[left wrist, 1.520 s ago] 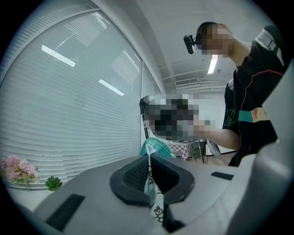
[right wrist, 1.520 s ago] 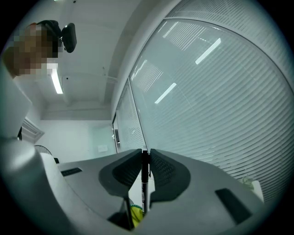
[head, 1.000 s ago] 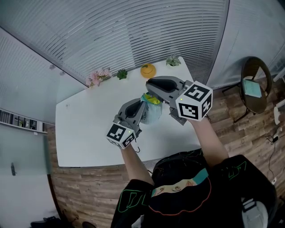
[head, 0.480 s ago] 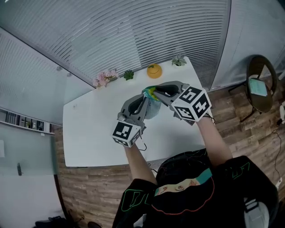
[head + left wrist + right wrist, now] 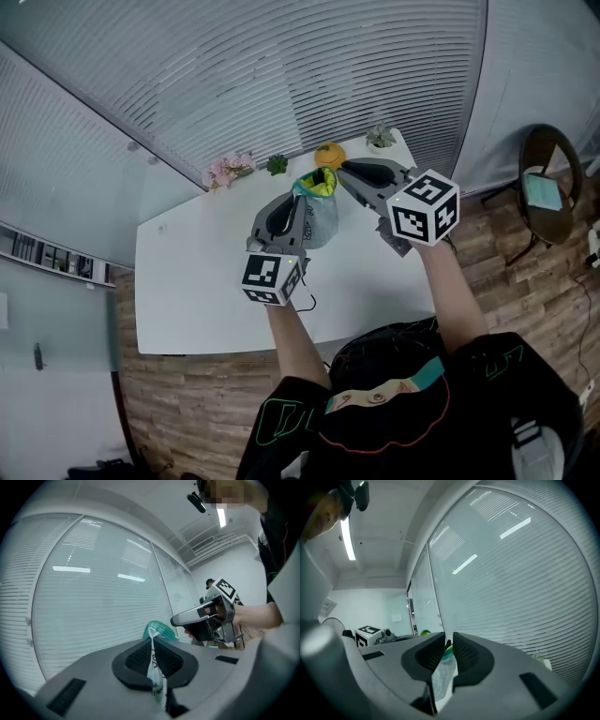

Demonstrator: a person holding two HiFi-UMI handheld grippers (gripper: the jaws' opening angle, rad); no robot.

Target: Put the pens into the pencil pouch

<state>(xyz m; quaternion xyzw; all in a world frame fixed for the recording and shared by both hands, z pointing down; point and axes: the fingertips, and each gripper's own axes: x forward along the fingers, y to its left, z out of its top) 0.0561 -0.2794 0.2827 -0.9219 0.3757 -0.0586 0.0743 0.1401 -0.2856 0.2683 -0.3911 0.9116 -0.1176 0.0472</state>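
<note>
1. The left gripper (image 5: 300,195) (image 5: 153,641) has its dark ribbed pads pressed fully together; a fold of the translucent pale mesh pencil pouch with a green and yellow rim (image 5: 319,217) (image 5: 155,670) is pinched flat between them, and the green mesh edge shows just past the tips.
2. The right gripper (image 5: 346,169) (image 5: 447,648) has its jaws drawn in to a narrow slot; the slot is filled by another fold of the pencil pouch (image 5: 442,673), and the pads bear on the fabric from both sides.
3. Both grippers point roughly level and meet at the pouch from opposite sides; the left one grips it from the person's side, the right one reaches its rim from the right.
4. The pencil pouch hangs between the two sets of jaws with its open rim upward, lifted clear above the white rectangular table (image 5: 187,281).
5. An orange round ornament (image 5: 329,156) sits on the table's far edge, just behind the pouch.
</note>
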